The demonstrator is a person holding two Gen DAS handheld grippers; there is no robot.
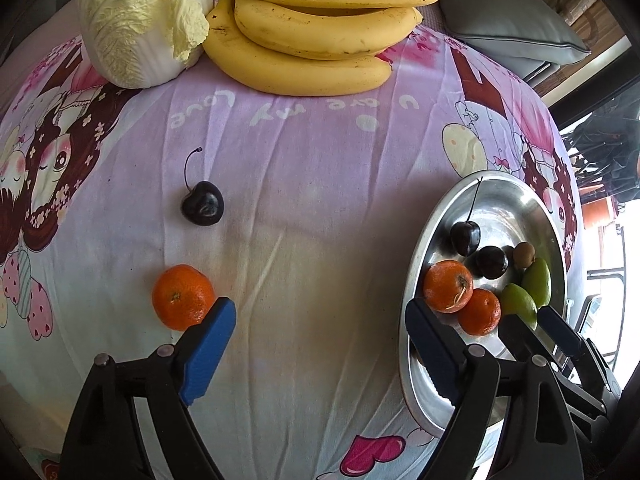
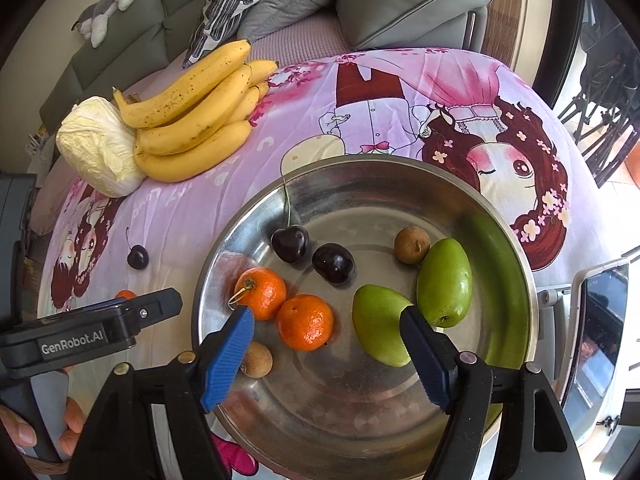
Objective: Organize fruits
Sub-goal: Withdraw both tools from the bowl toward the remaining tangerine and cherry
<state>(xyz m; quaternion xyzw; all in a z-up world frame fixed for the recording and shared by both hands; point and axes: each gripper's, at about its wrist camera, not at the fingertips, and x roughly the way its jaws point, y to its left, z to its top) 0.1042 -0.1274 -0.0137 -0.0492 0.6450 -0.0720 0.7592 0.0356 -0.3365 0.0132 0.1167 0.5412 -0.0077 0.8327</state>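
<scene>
Left wrist view: left gripper (image 1: 320, 344) spread wide, nothing held, cloth (image 1: 304, 208) below. Loose tangerine (image 1: 183, 297) just beside left finger, outside gap; loose cherry (image 1: 202, 203) beyond it. Right gripper (image 2: 327, 340) gaping over tray (image 2: 516, 280), empty, above tray tangerine (image 2: 305, 322). Likely next: loose tangerine to be fetched. Gap to be centred over fruit first, jaws lowered astride, closed gently. Bananas (image 1: 320, 28), cabbage (image 1: 136, 20) well apart at far edge.

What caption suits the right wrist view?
Open gripper above a metal bowl of tangerines, cherries and green fruits.
</scene>
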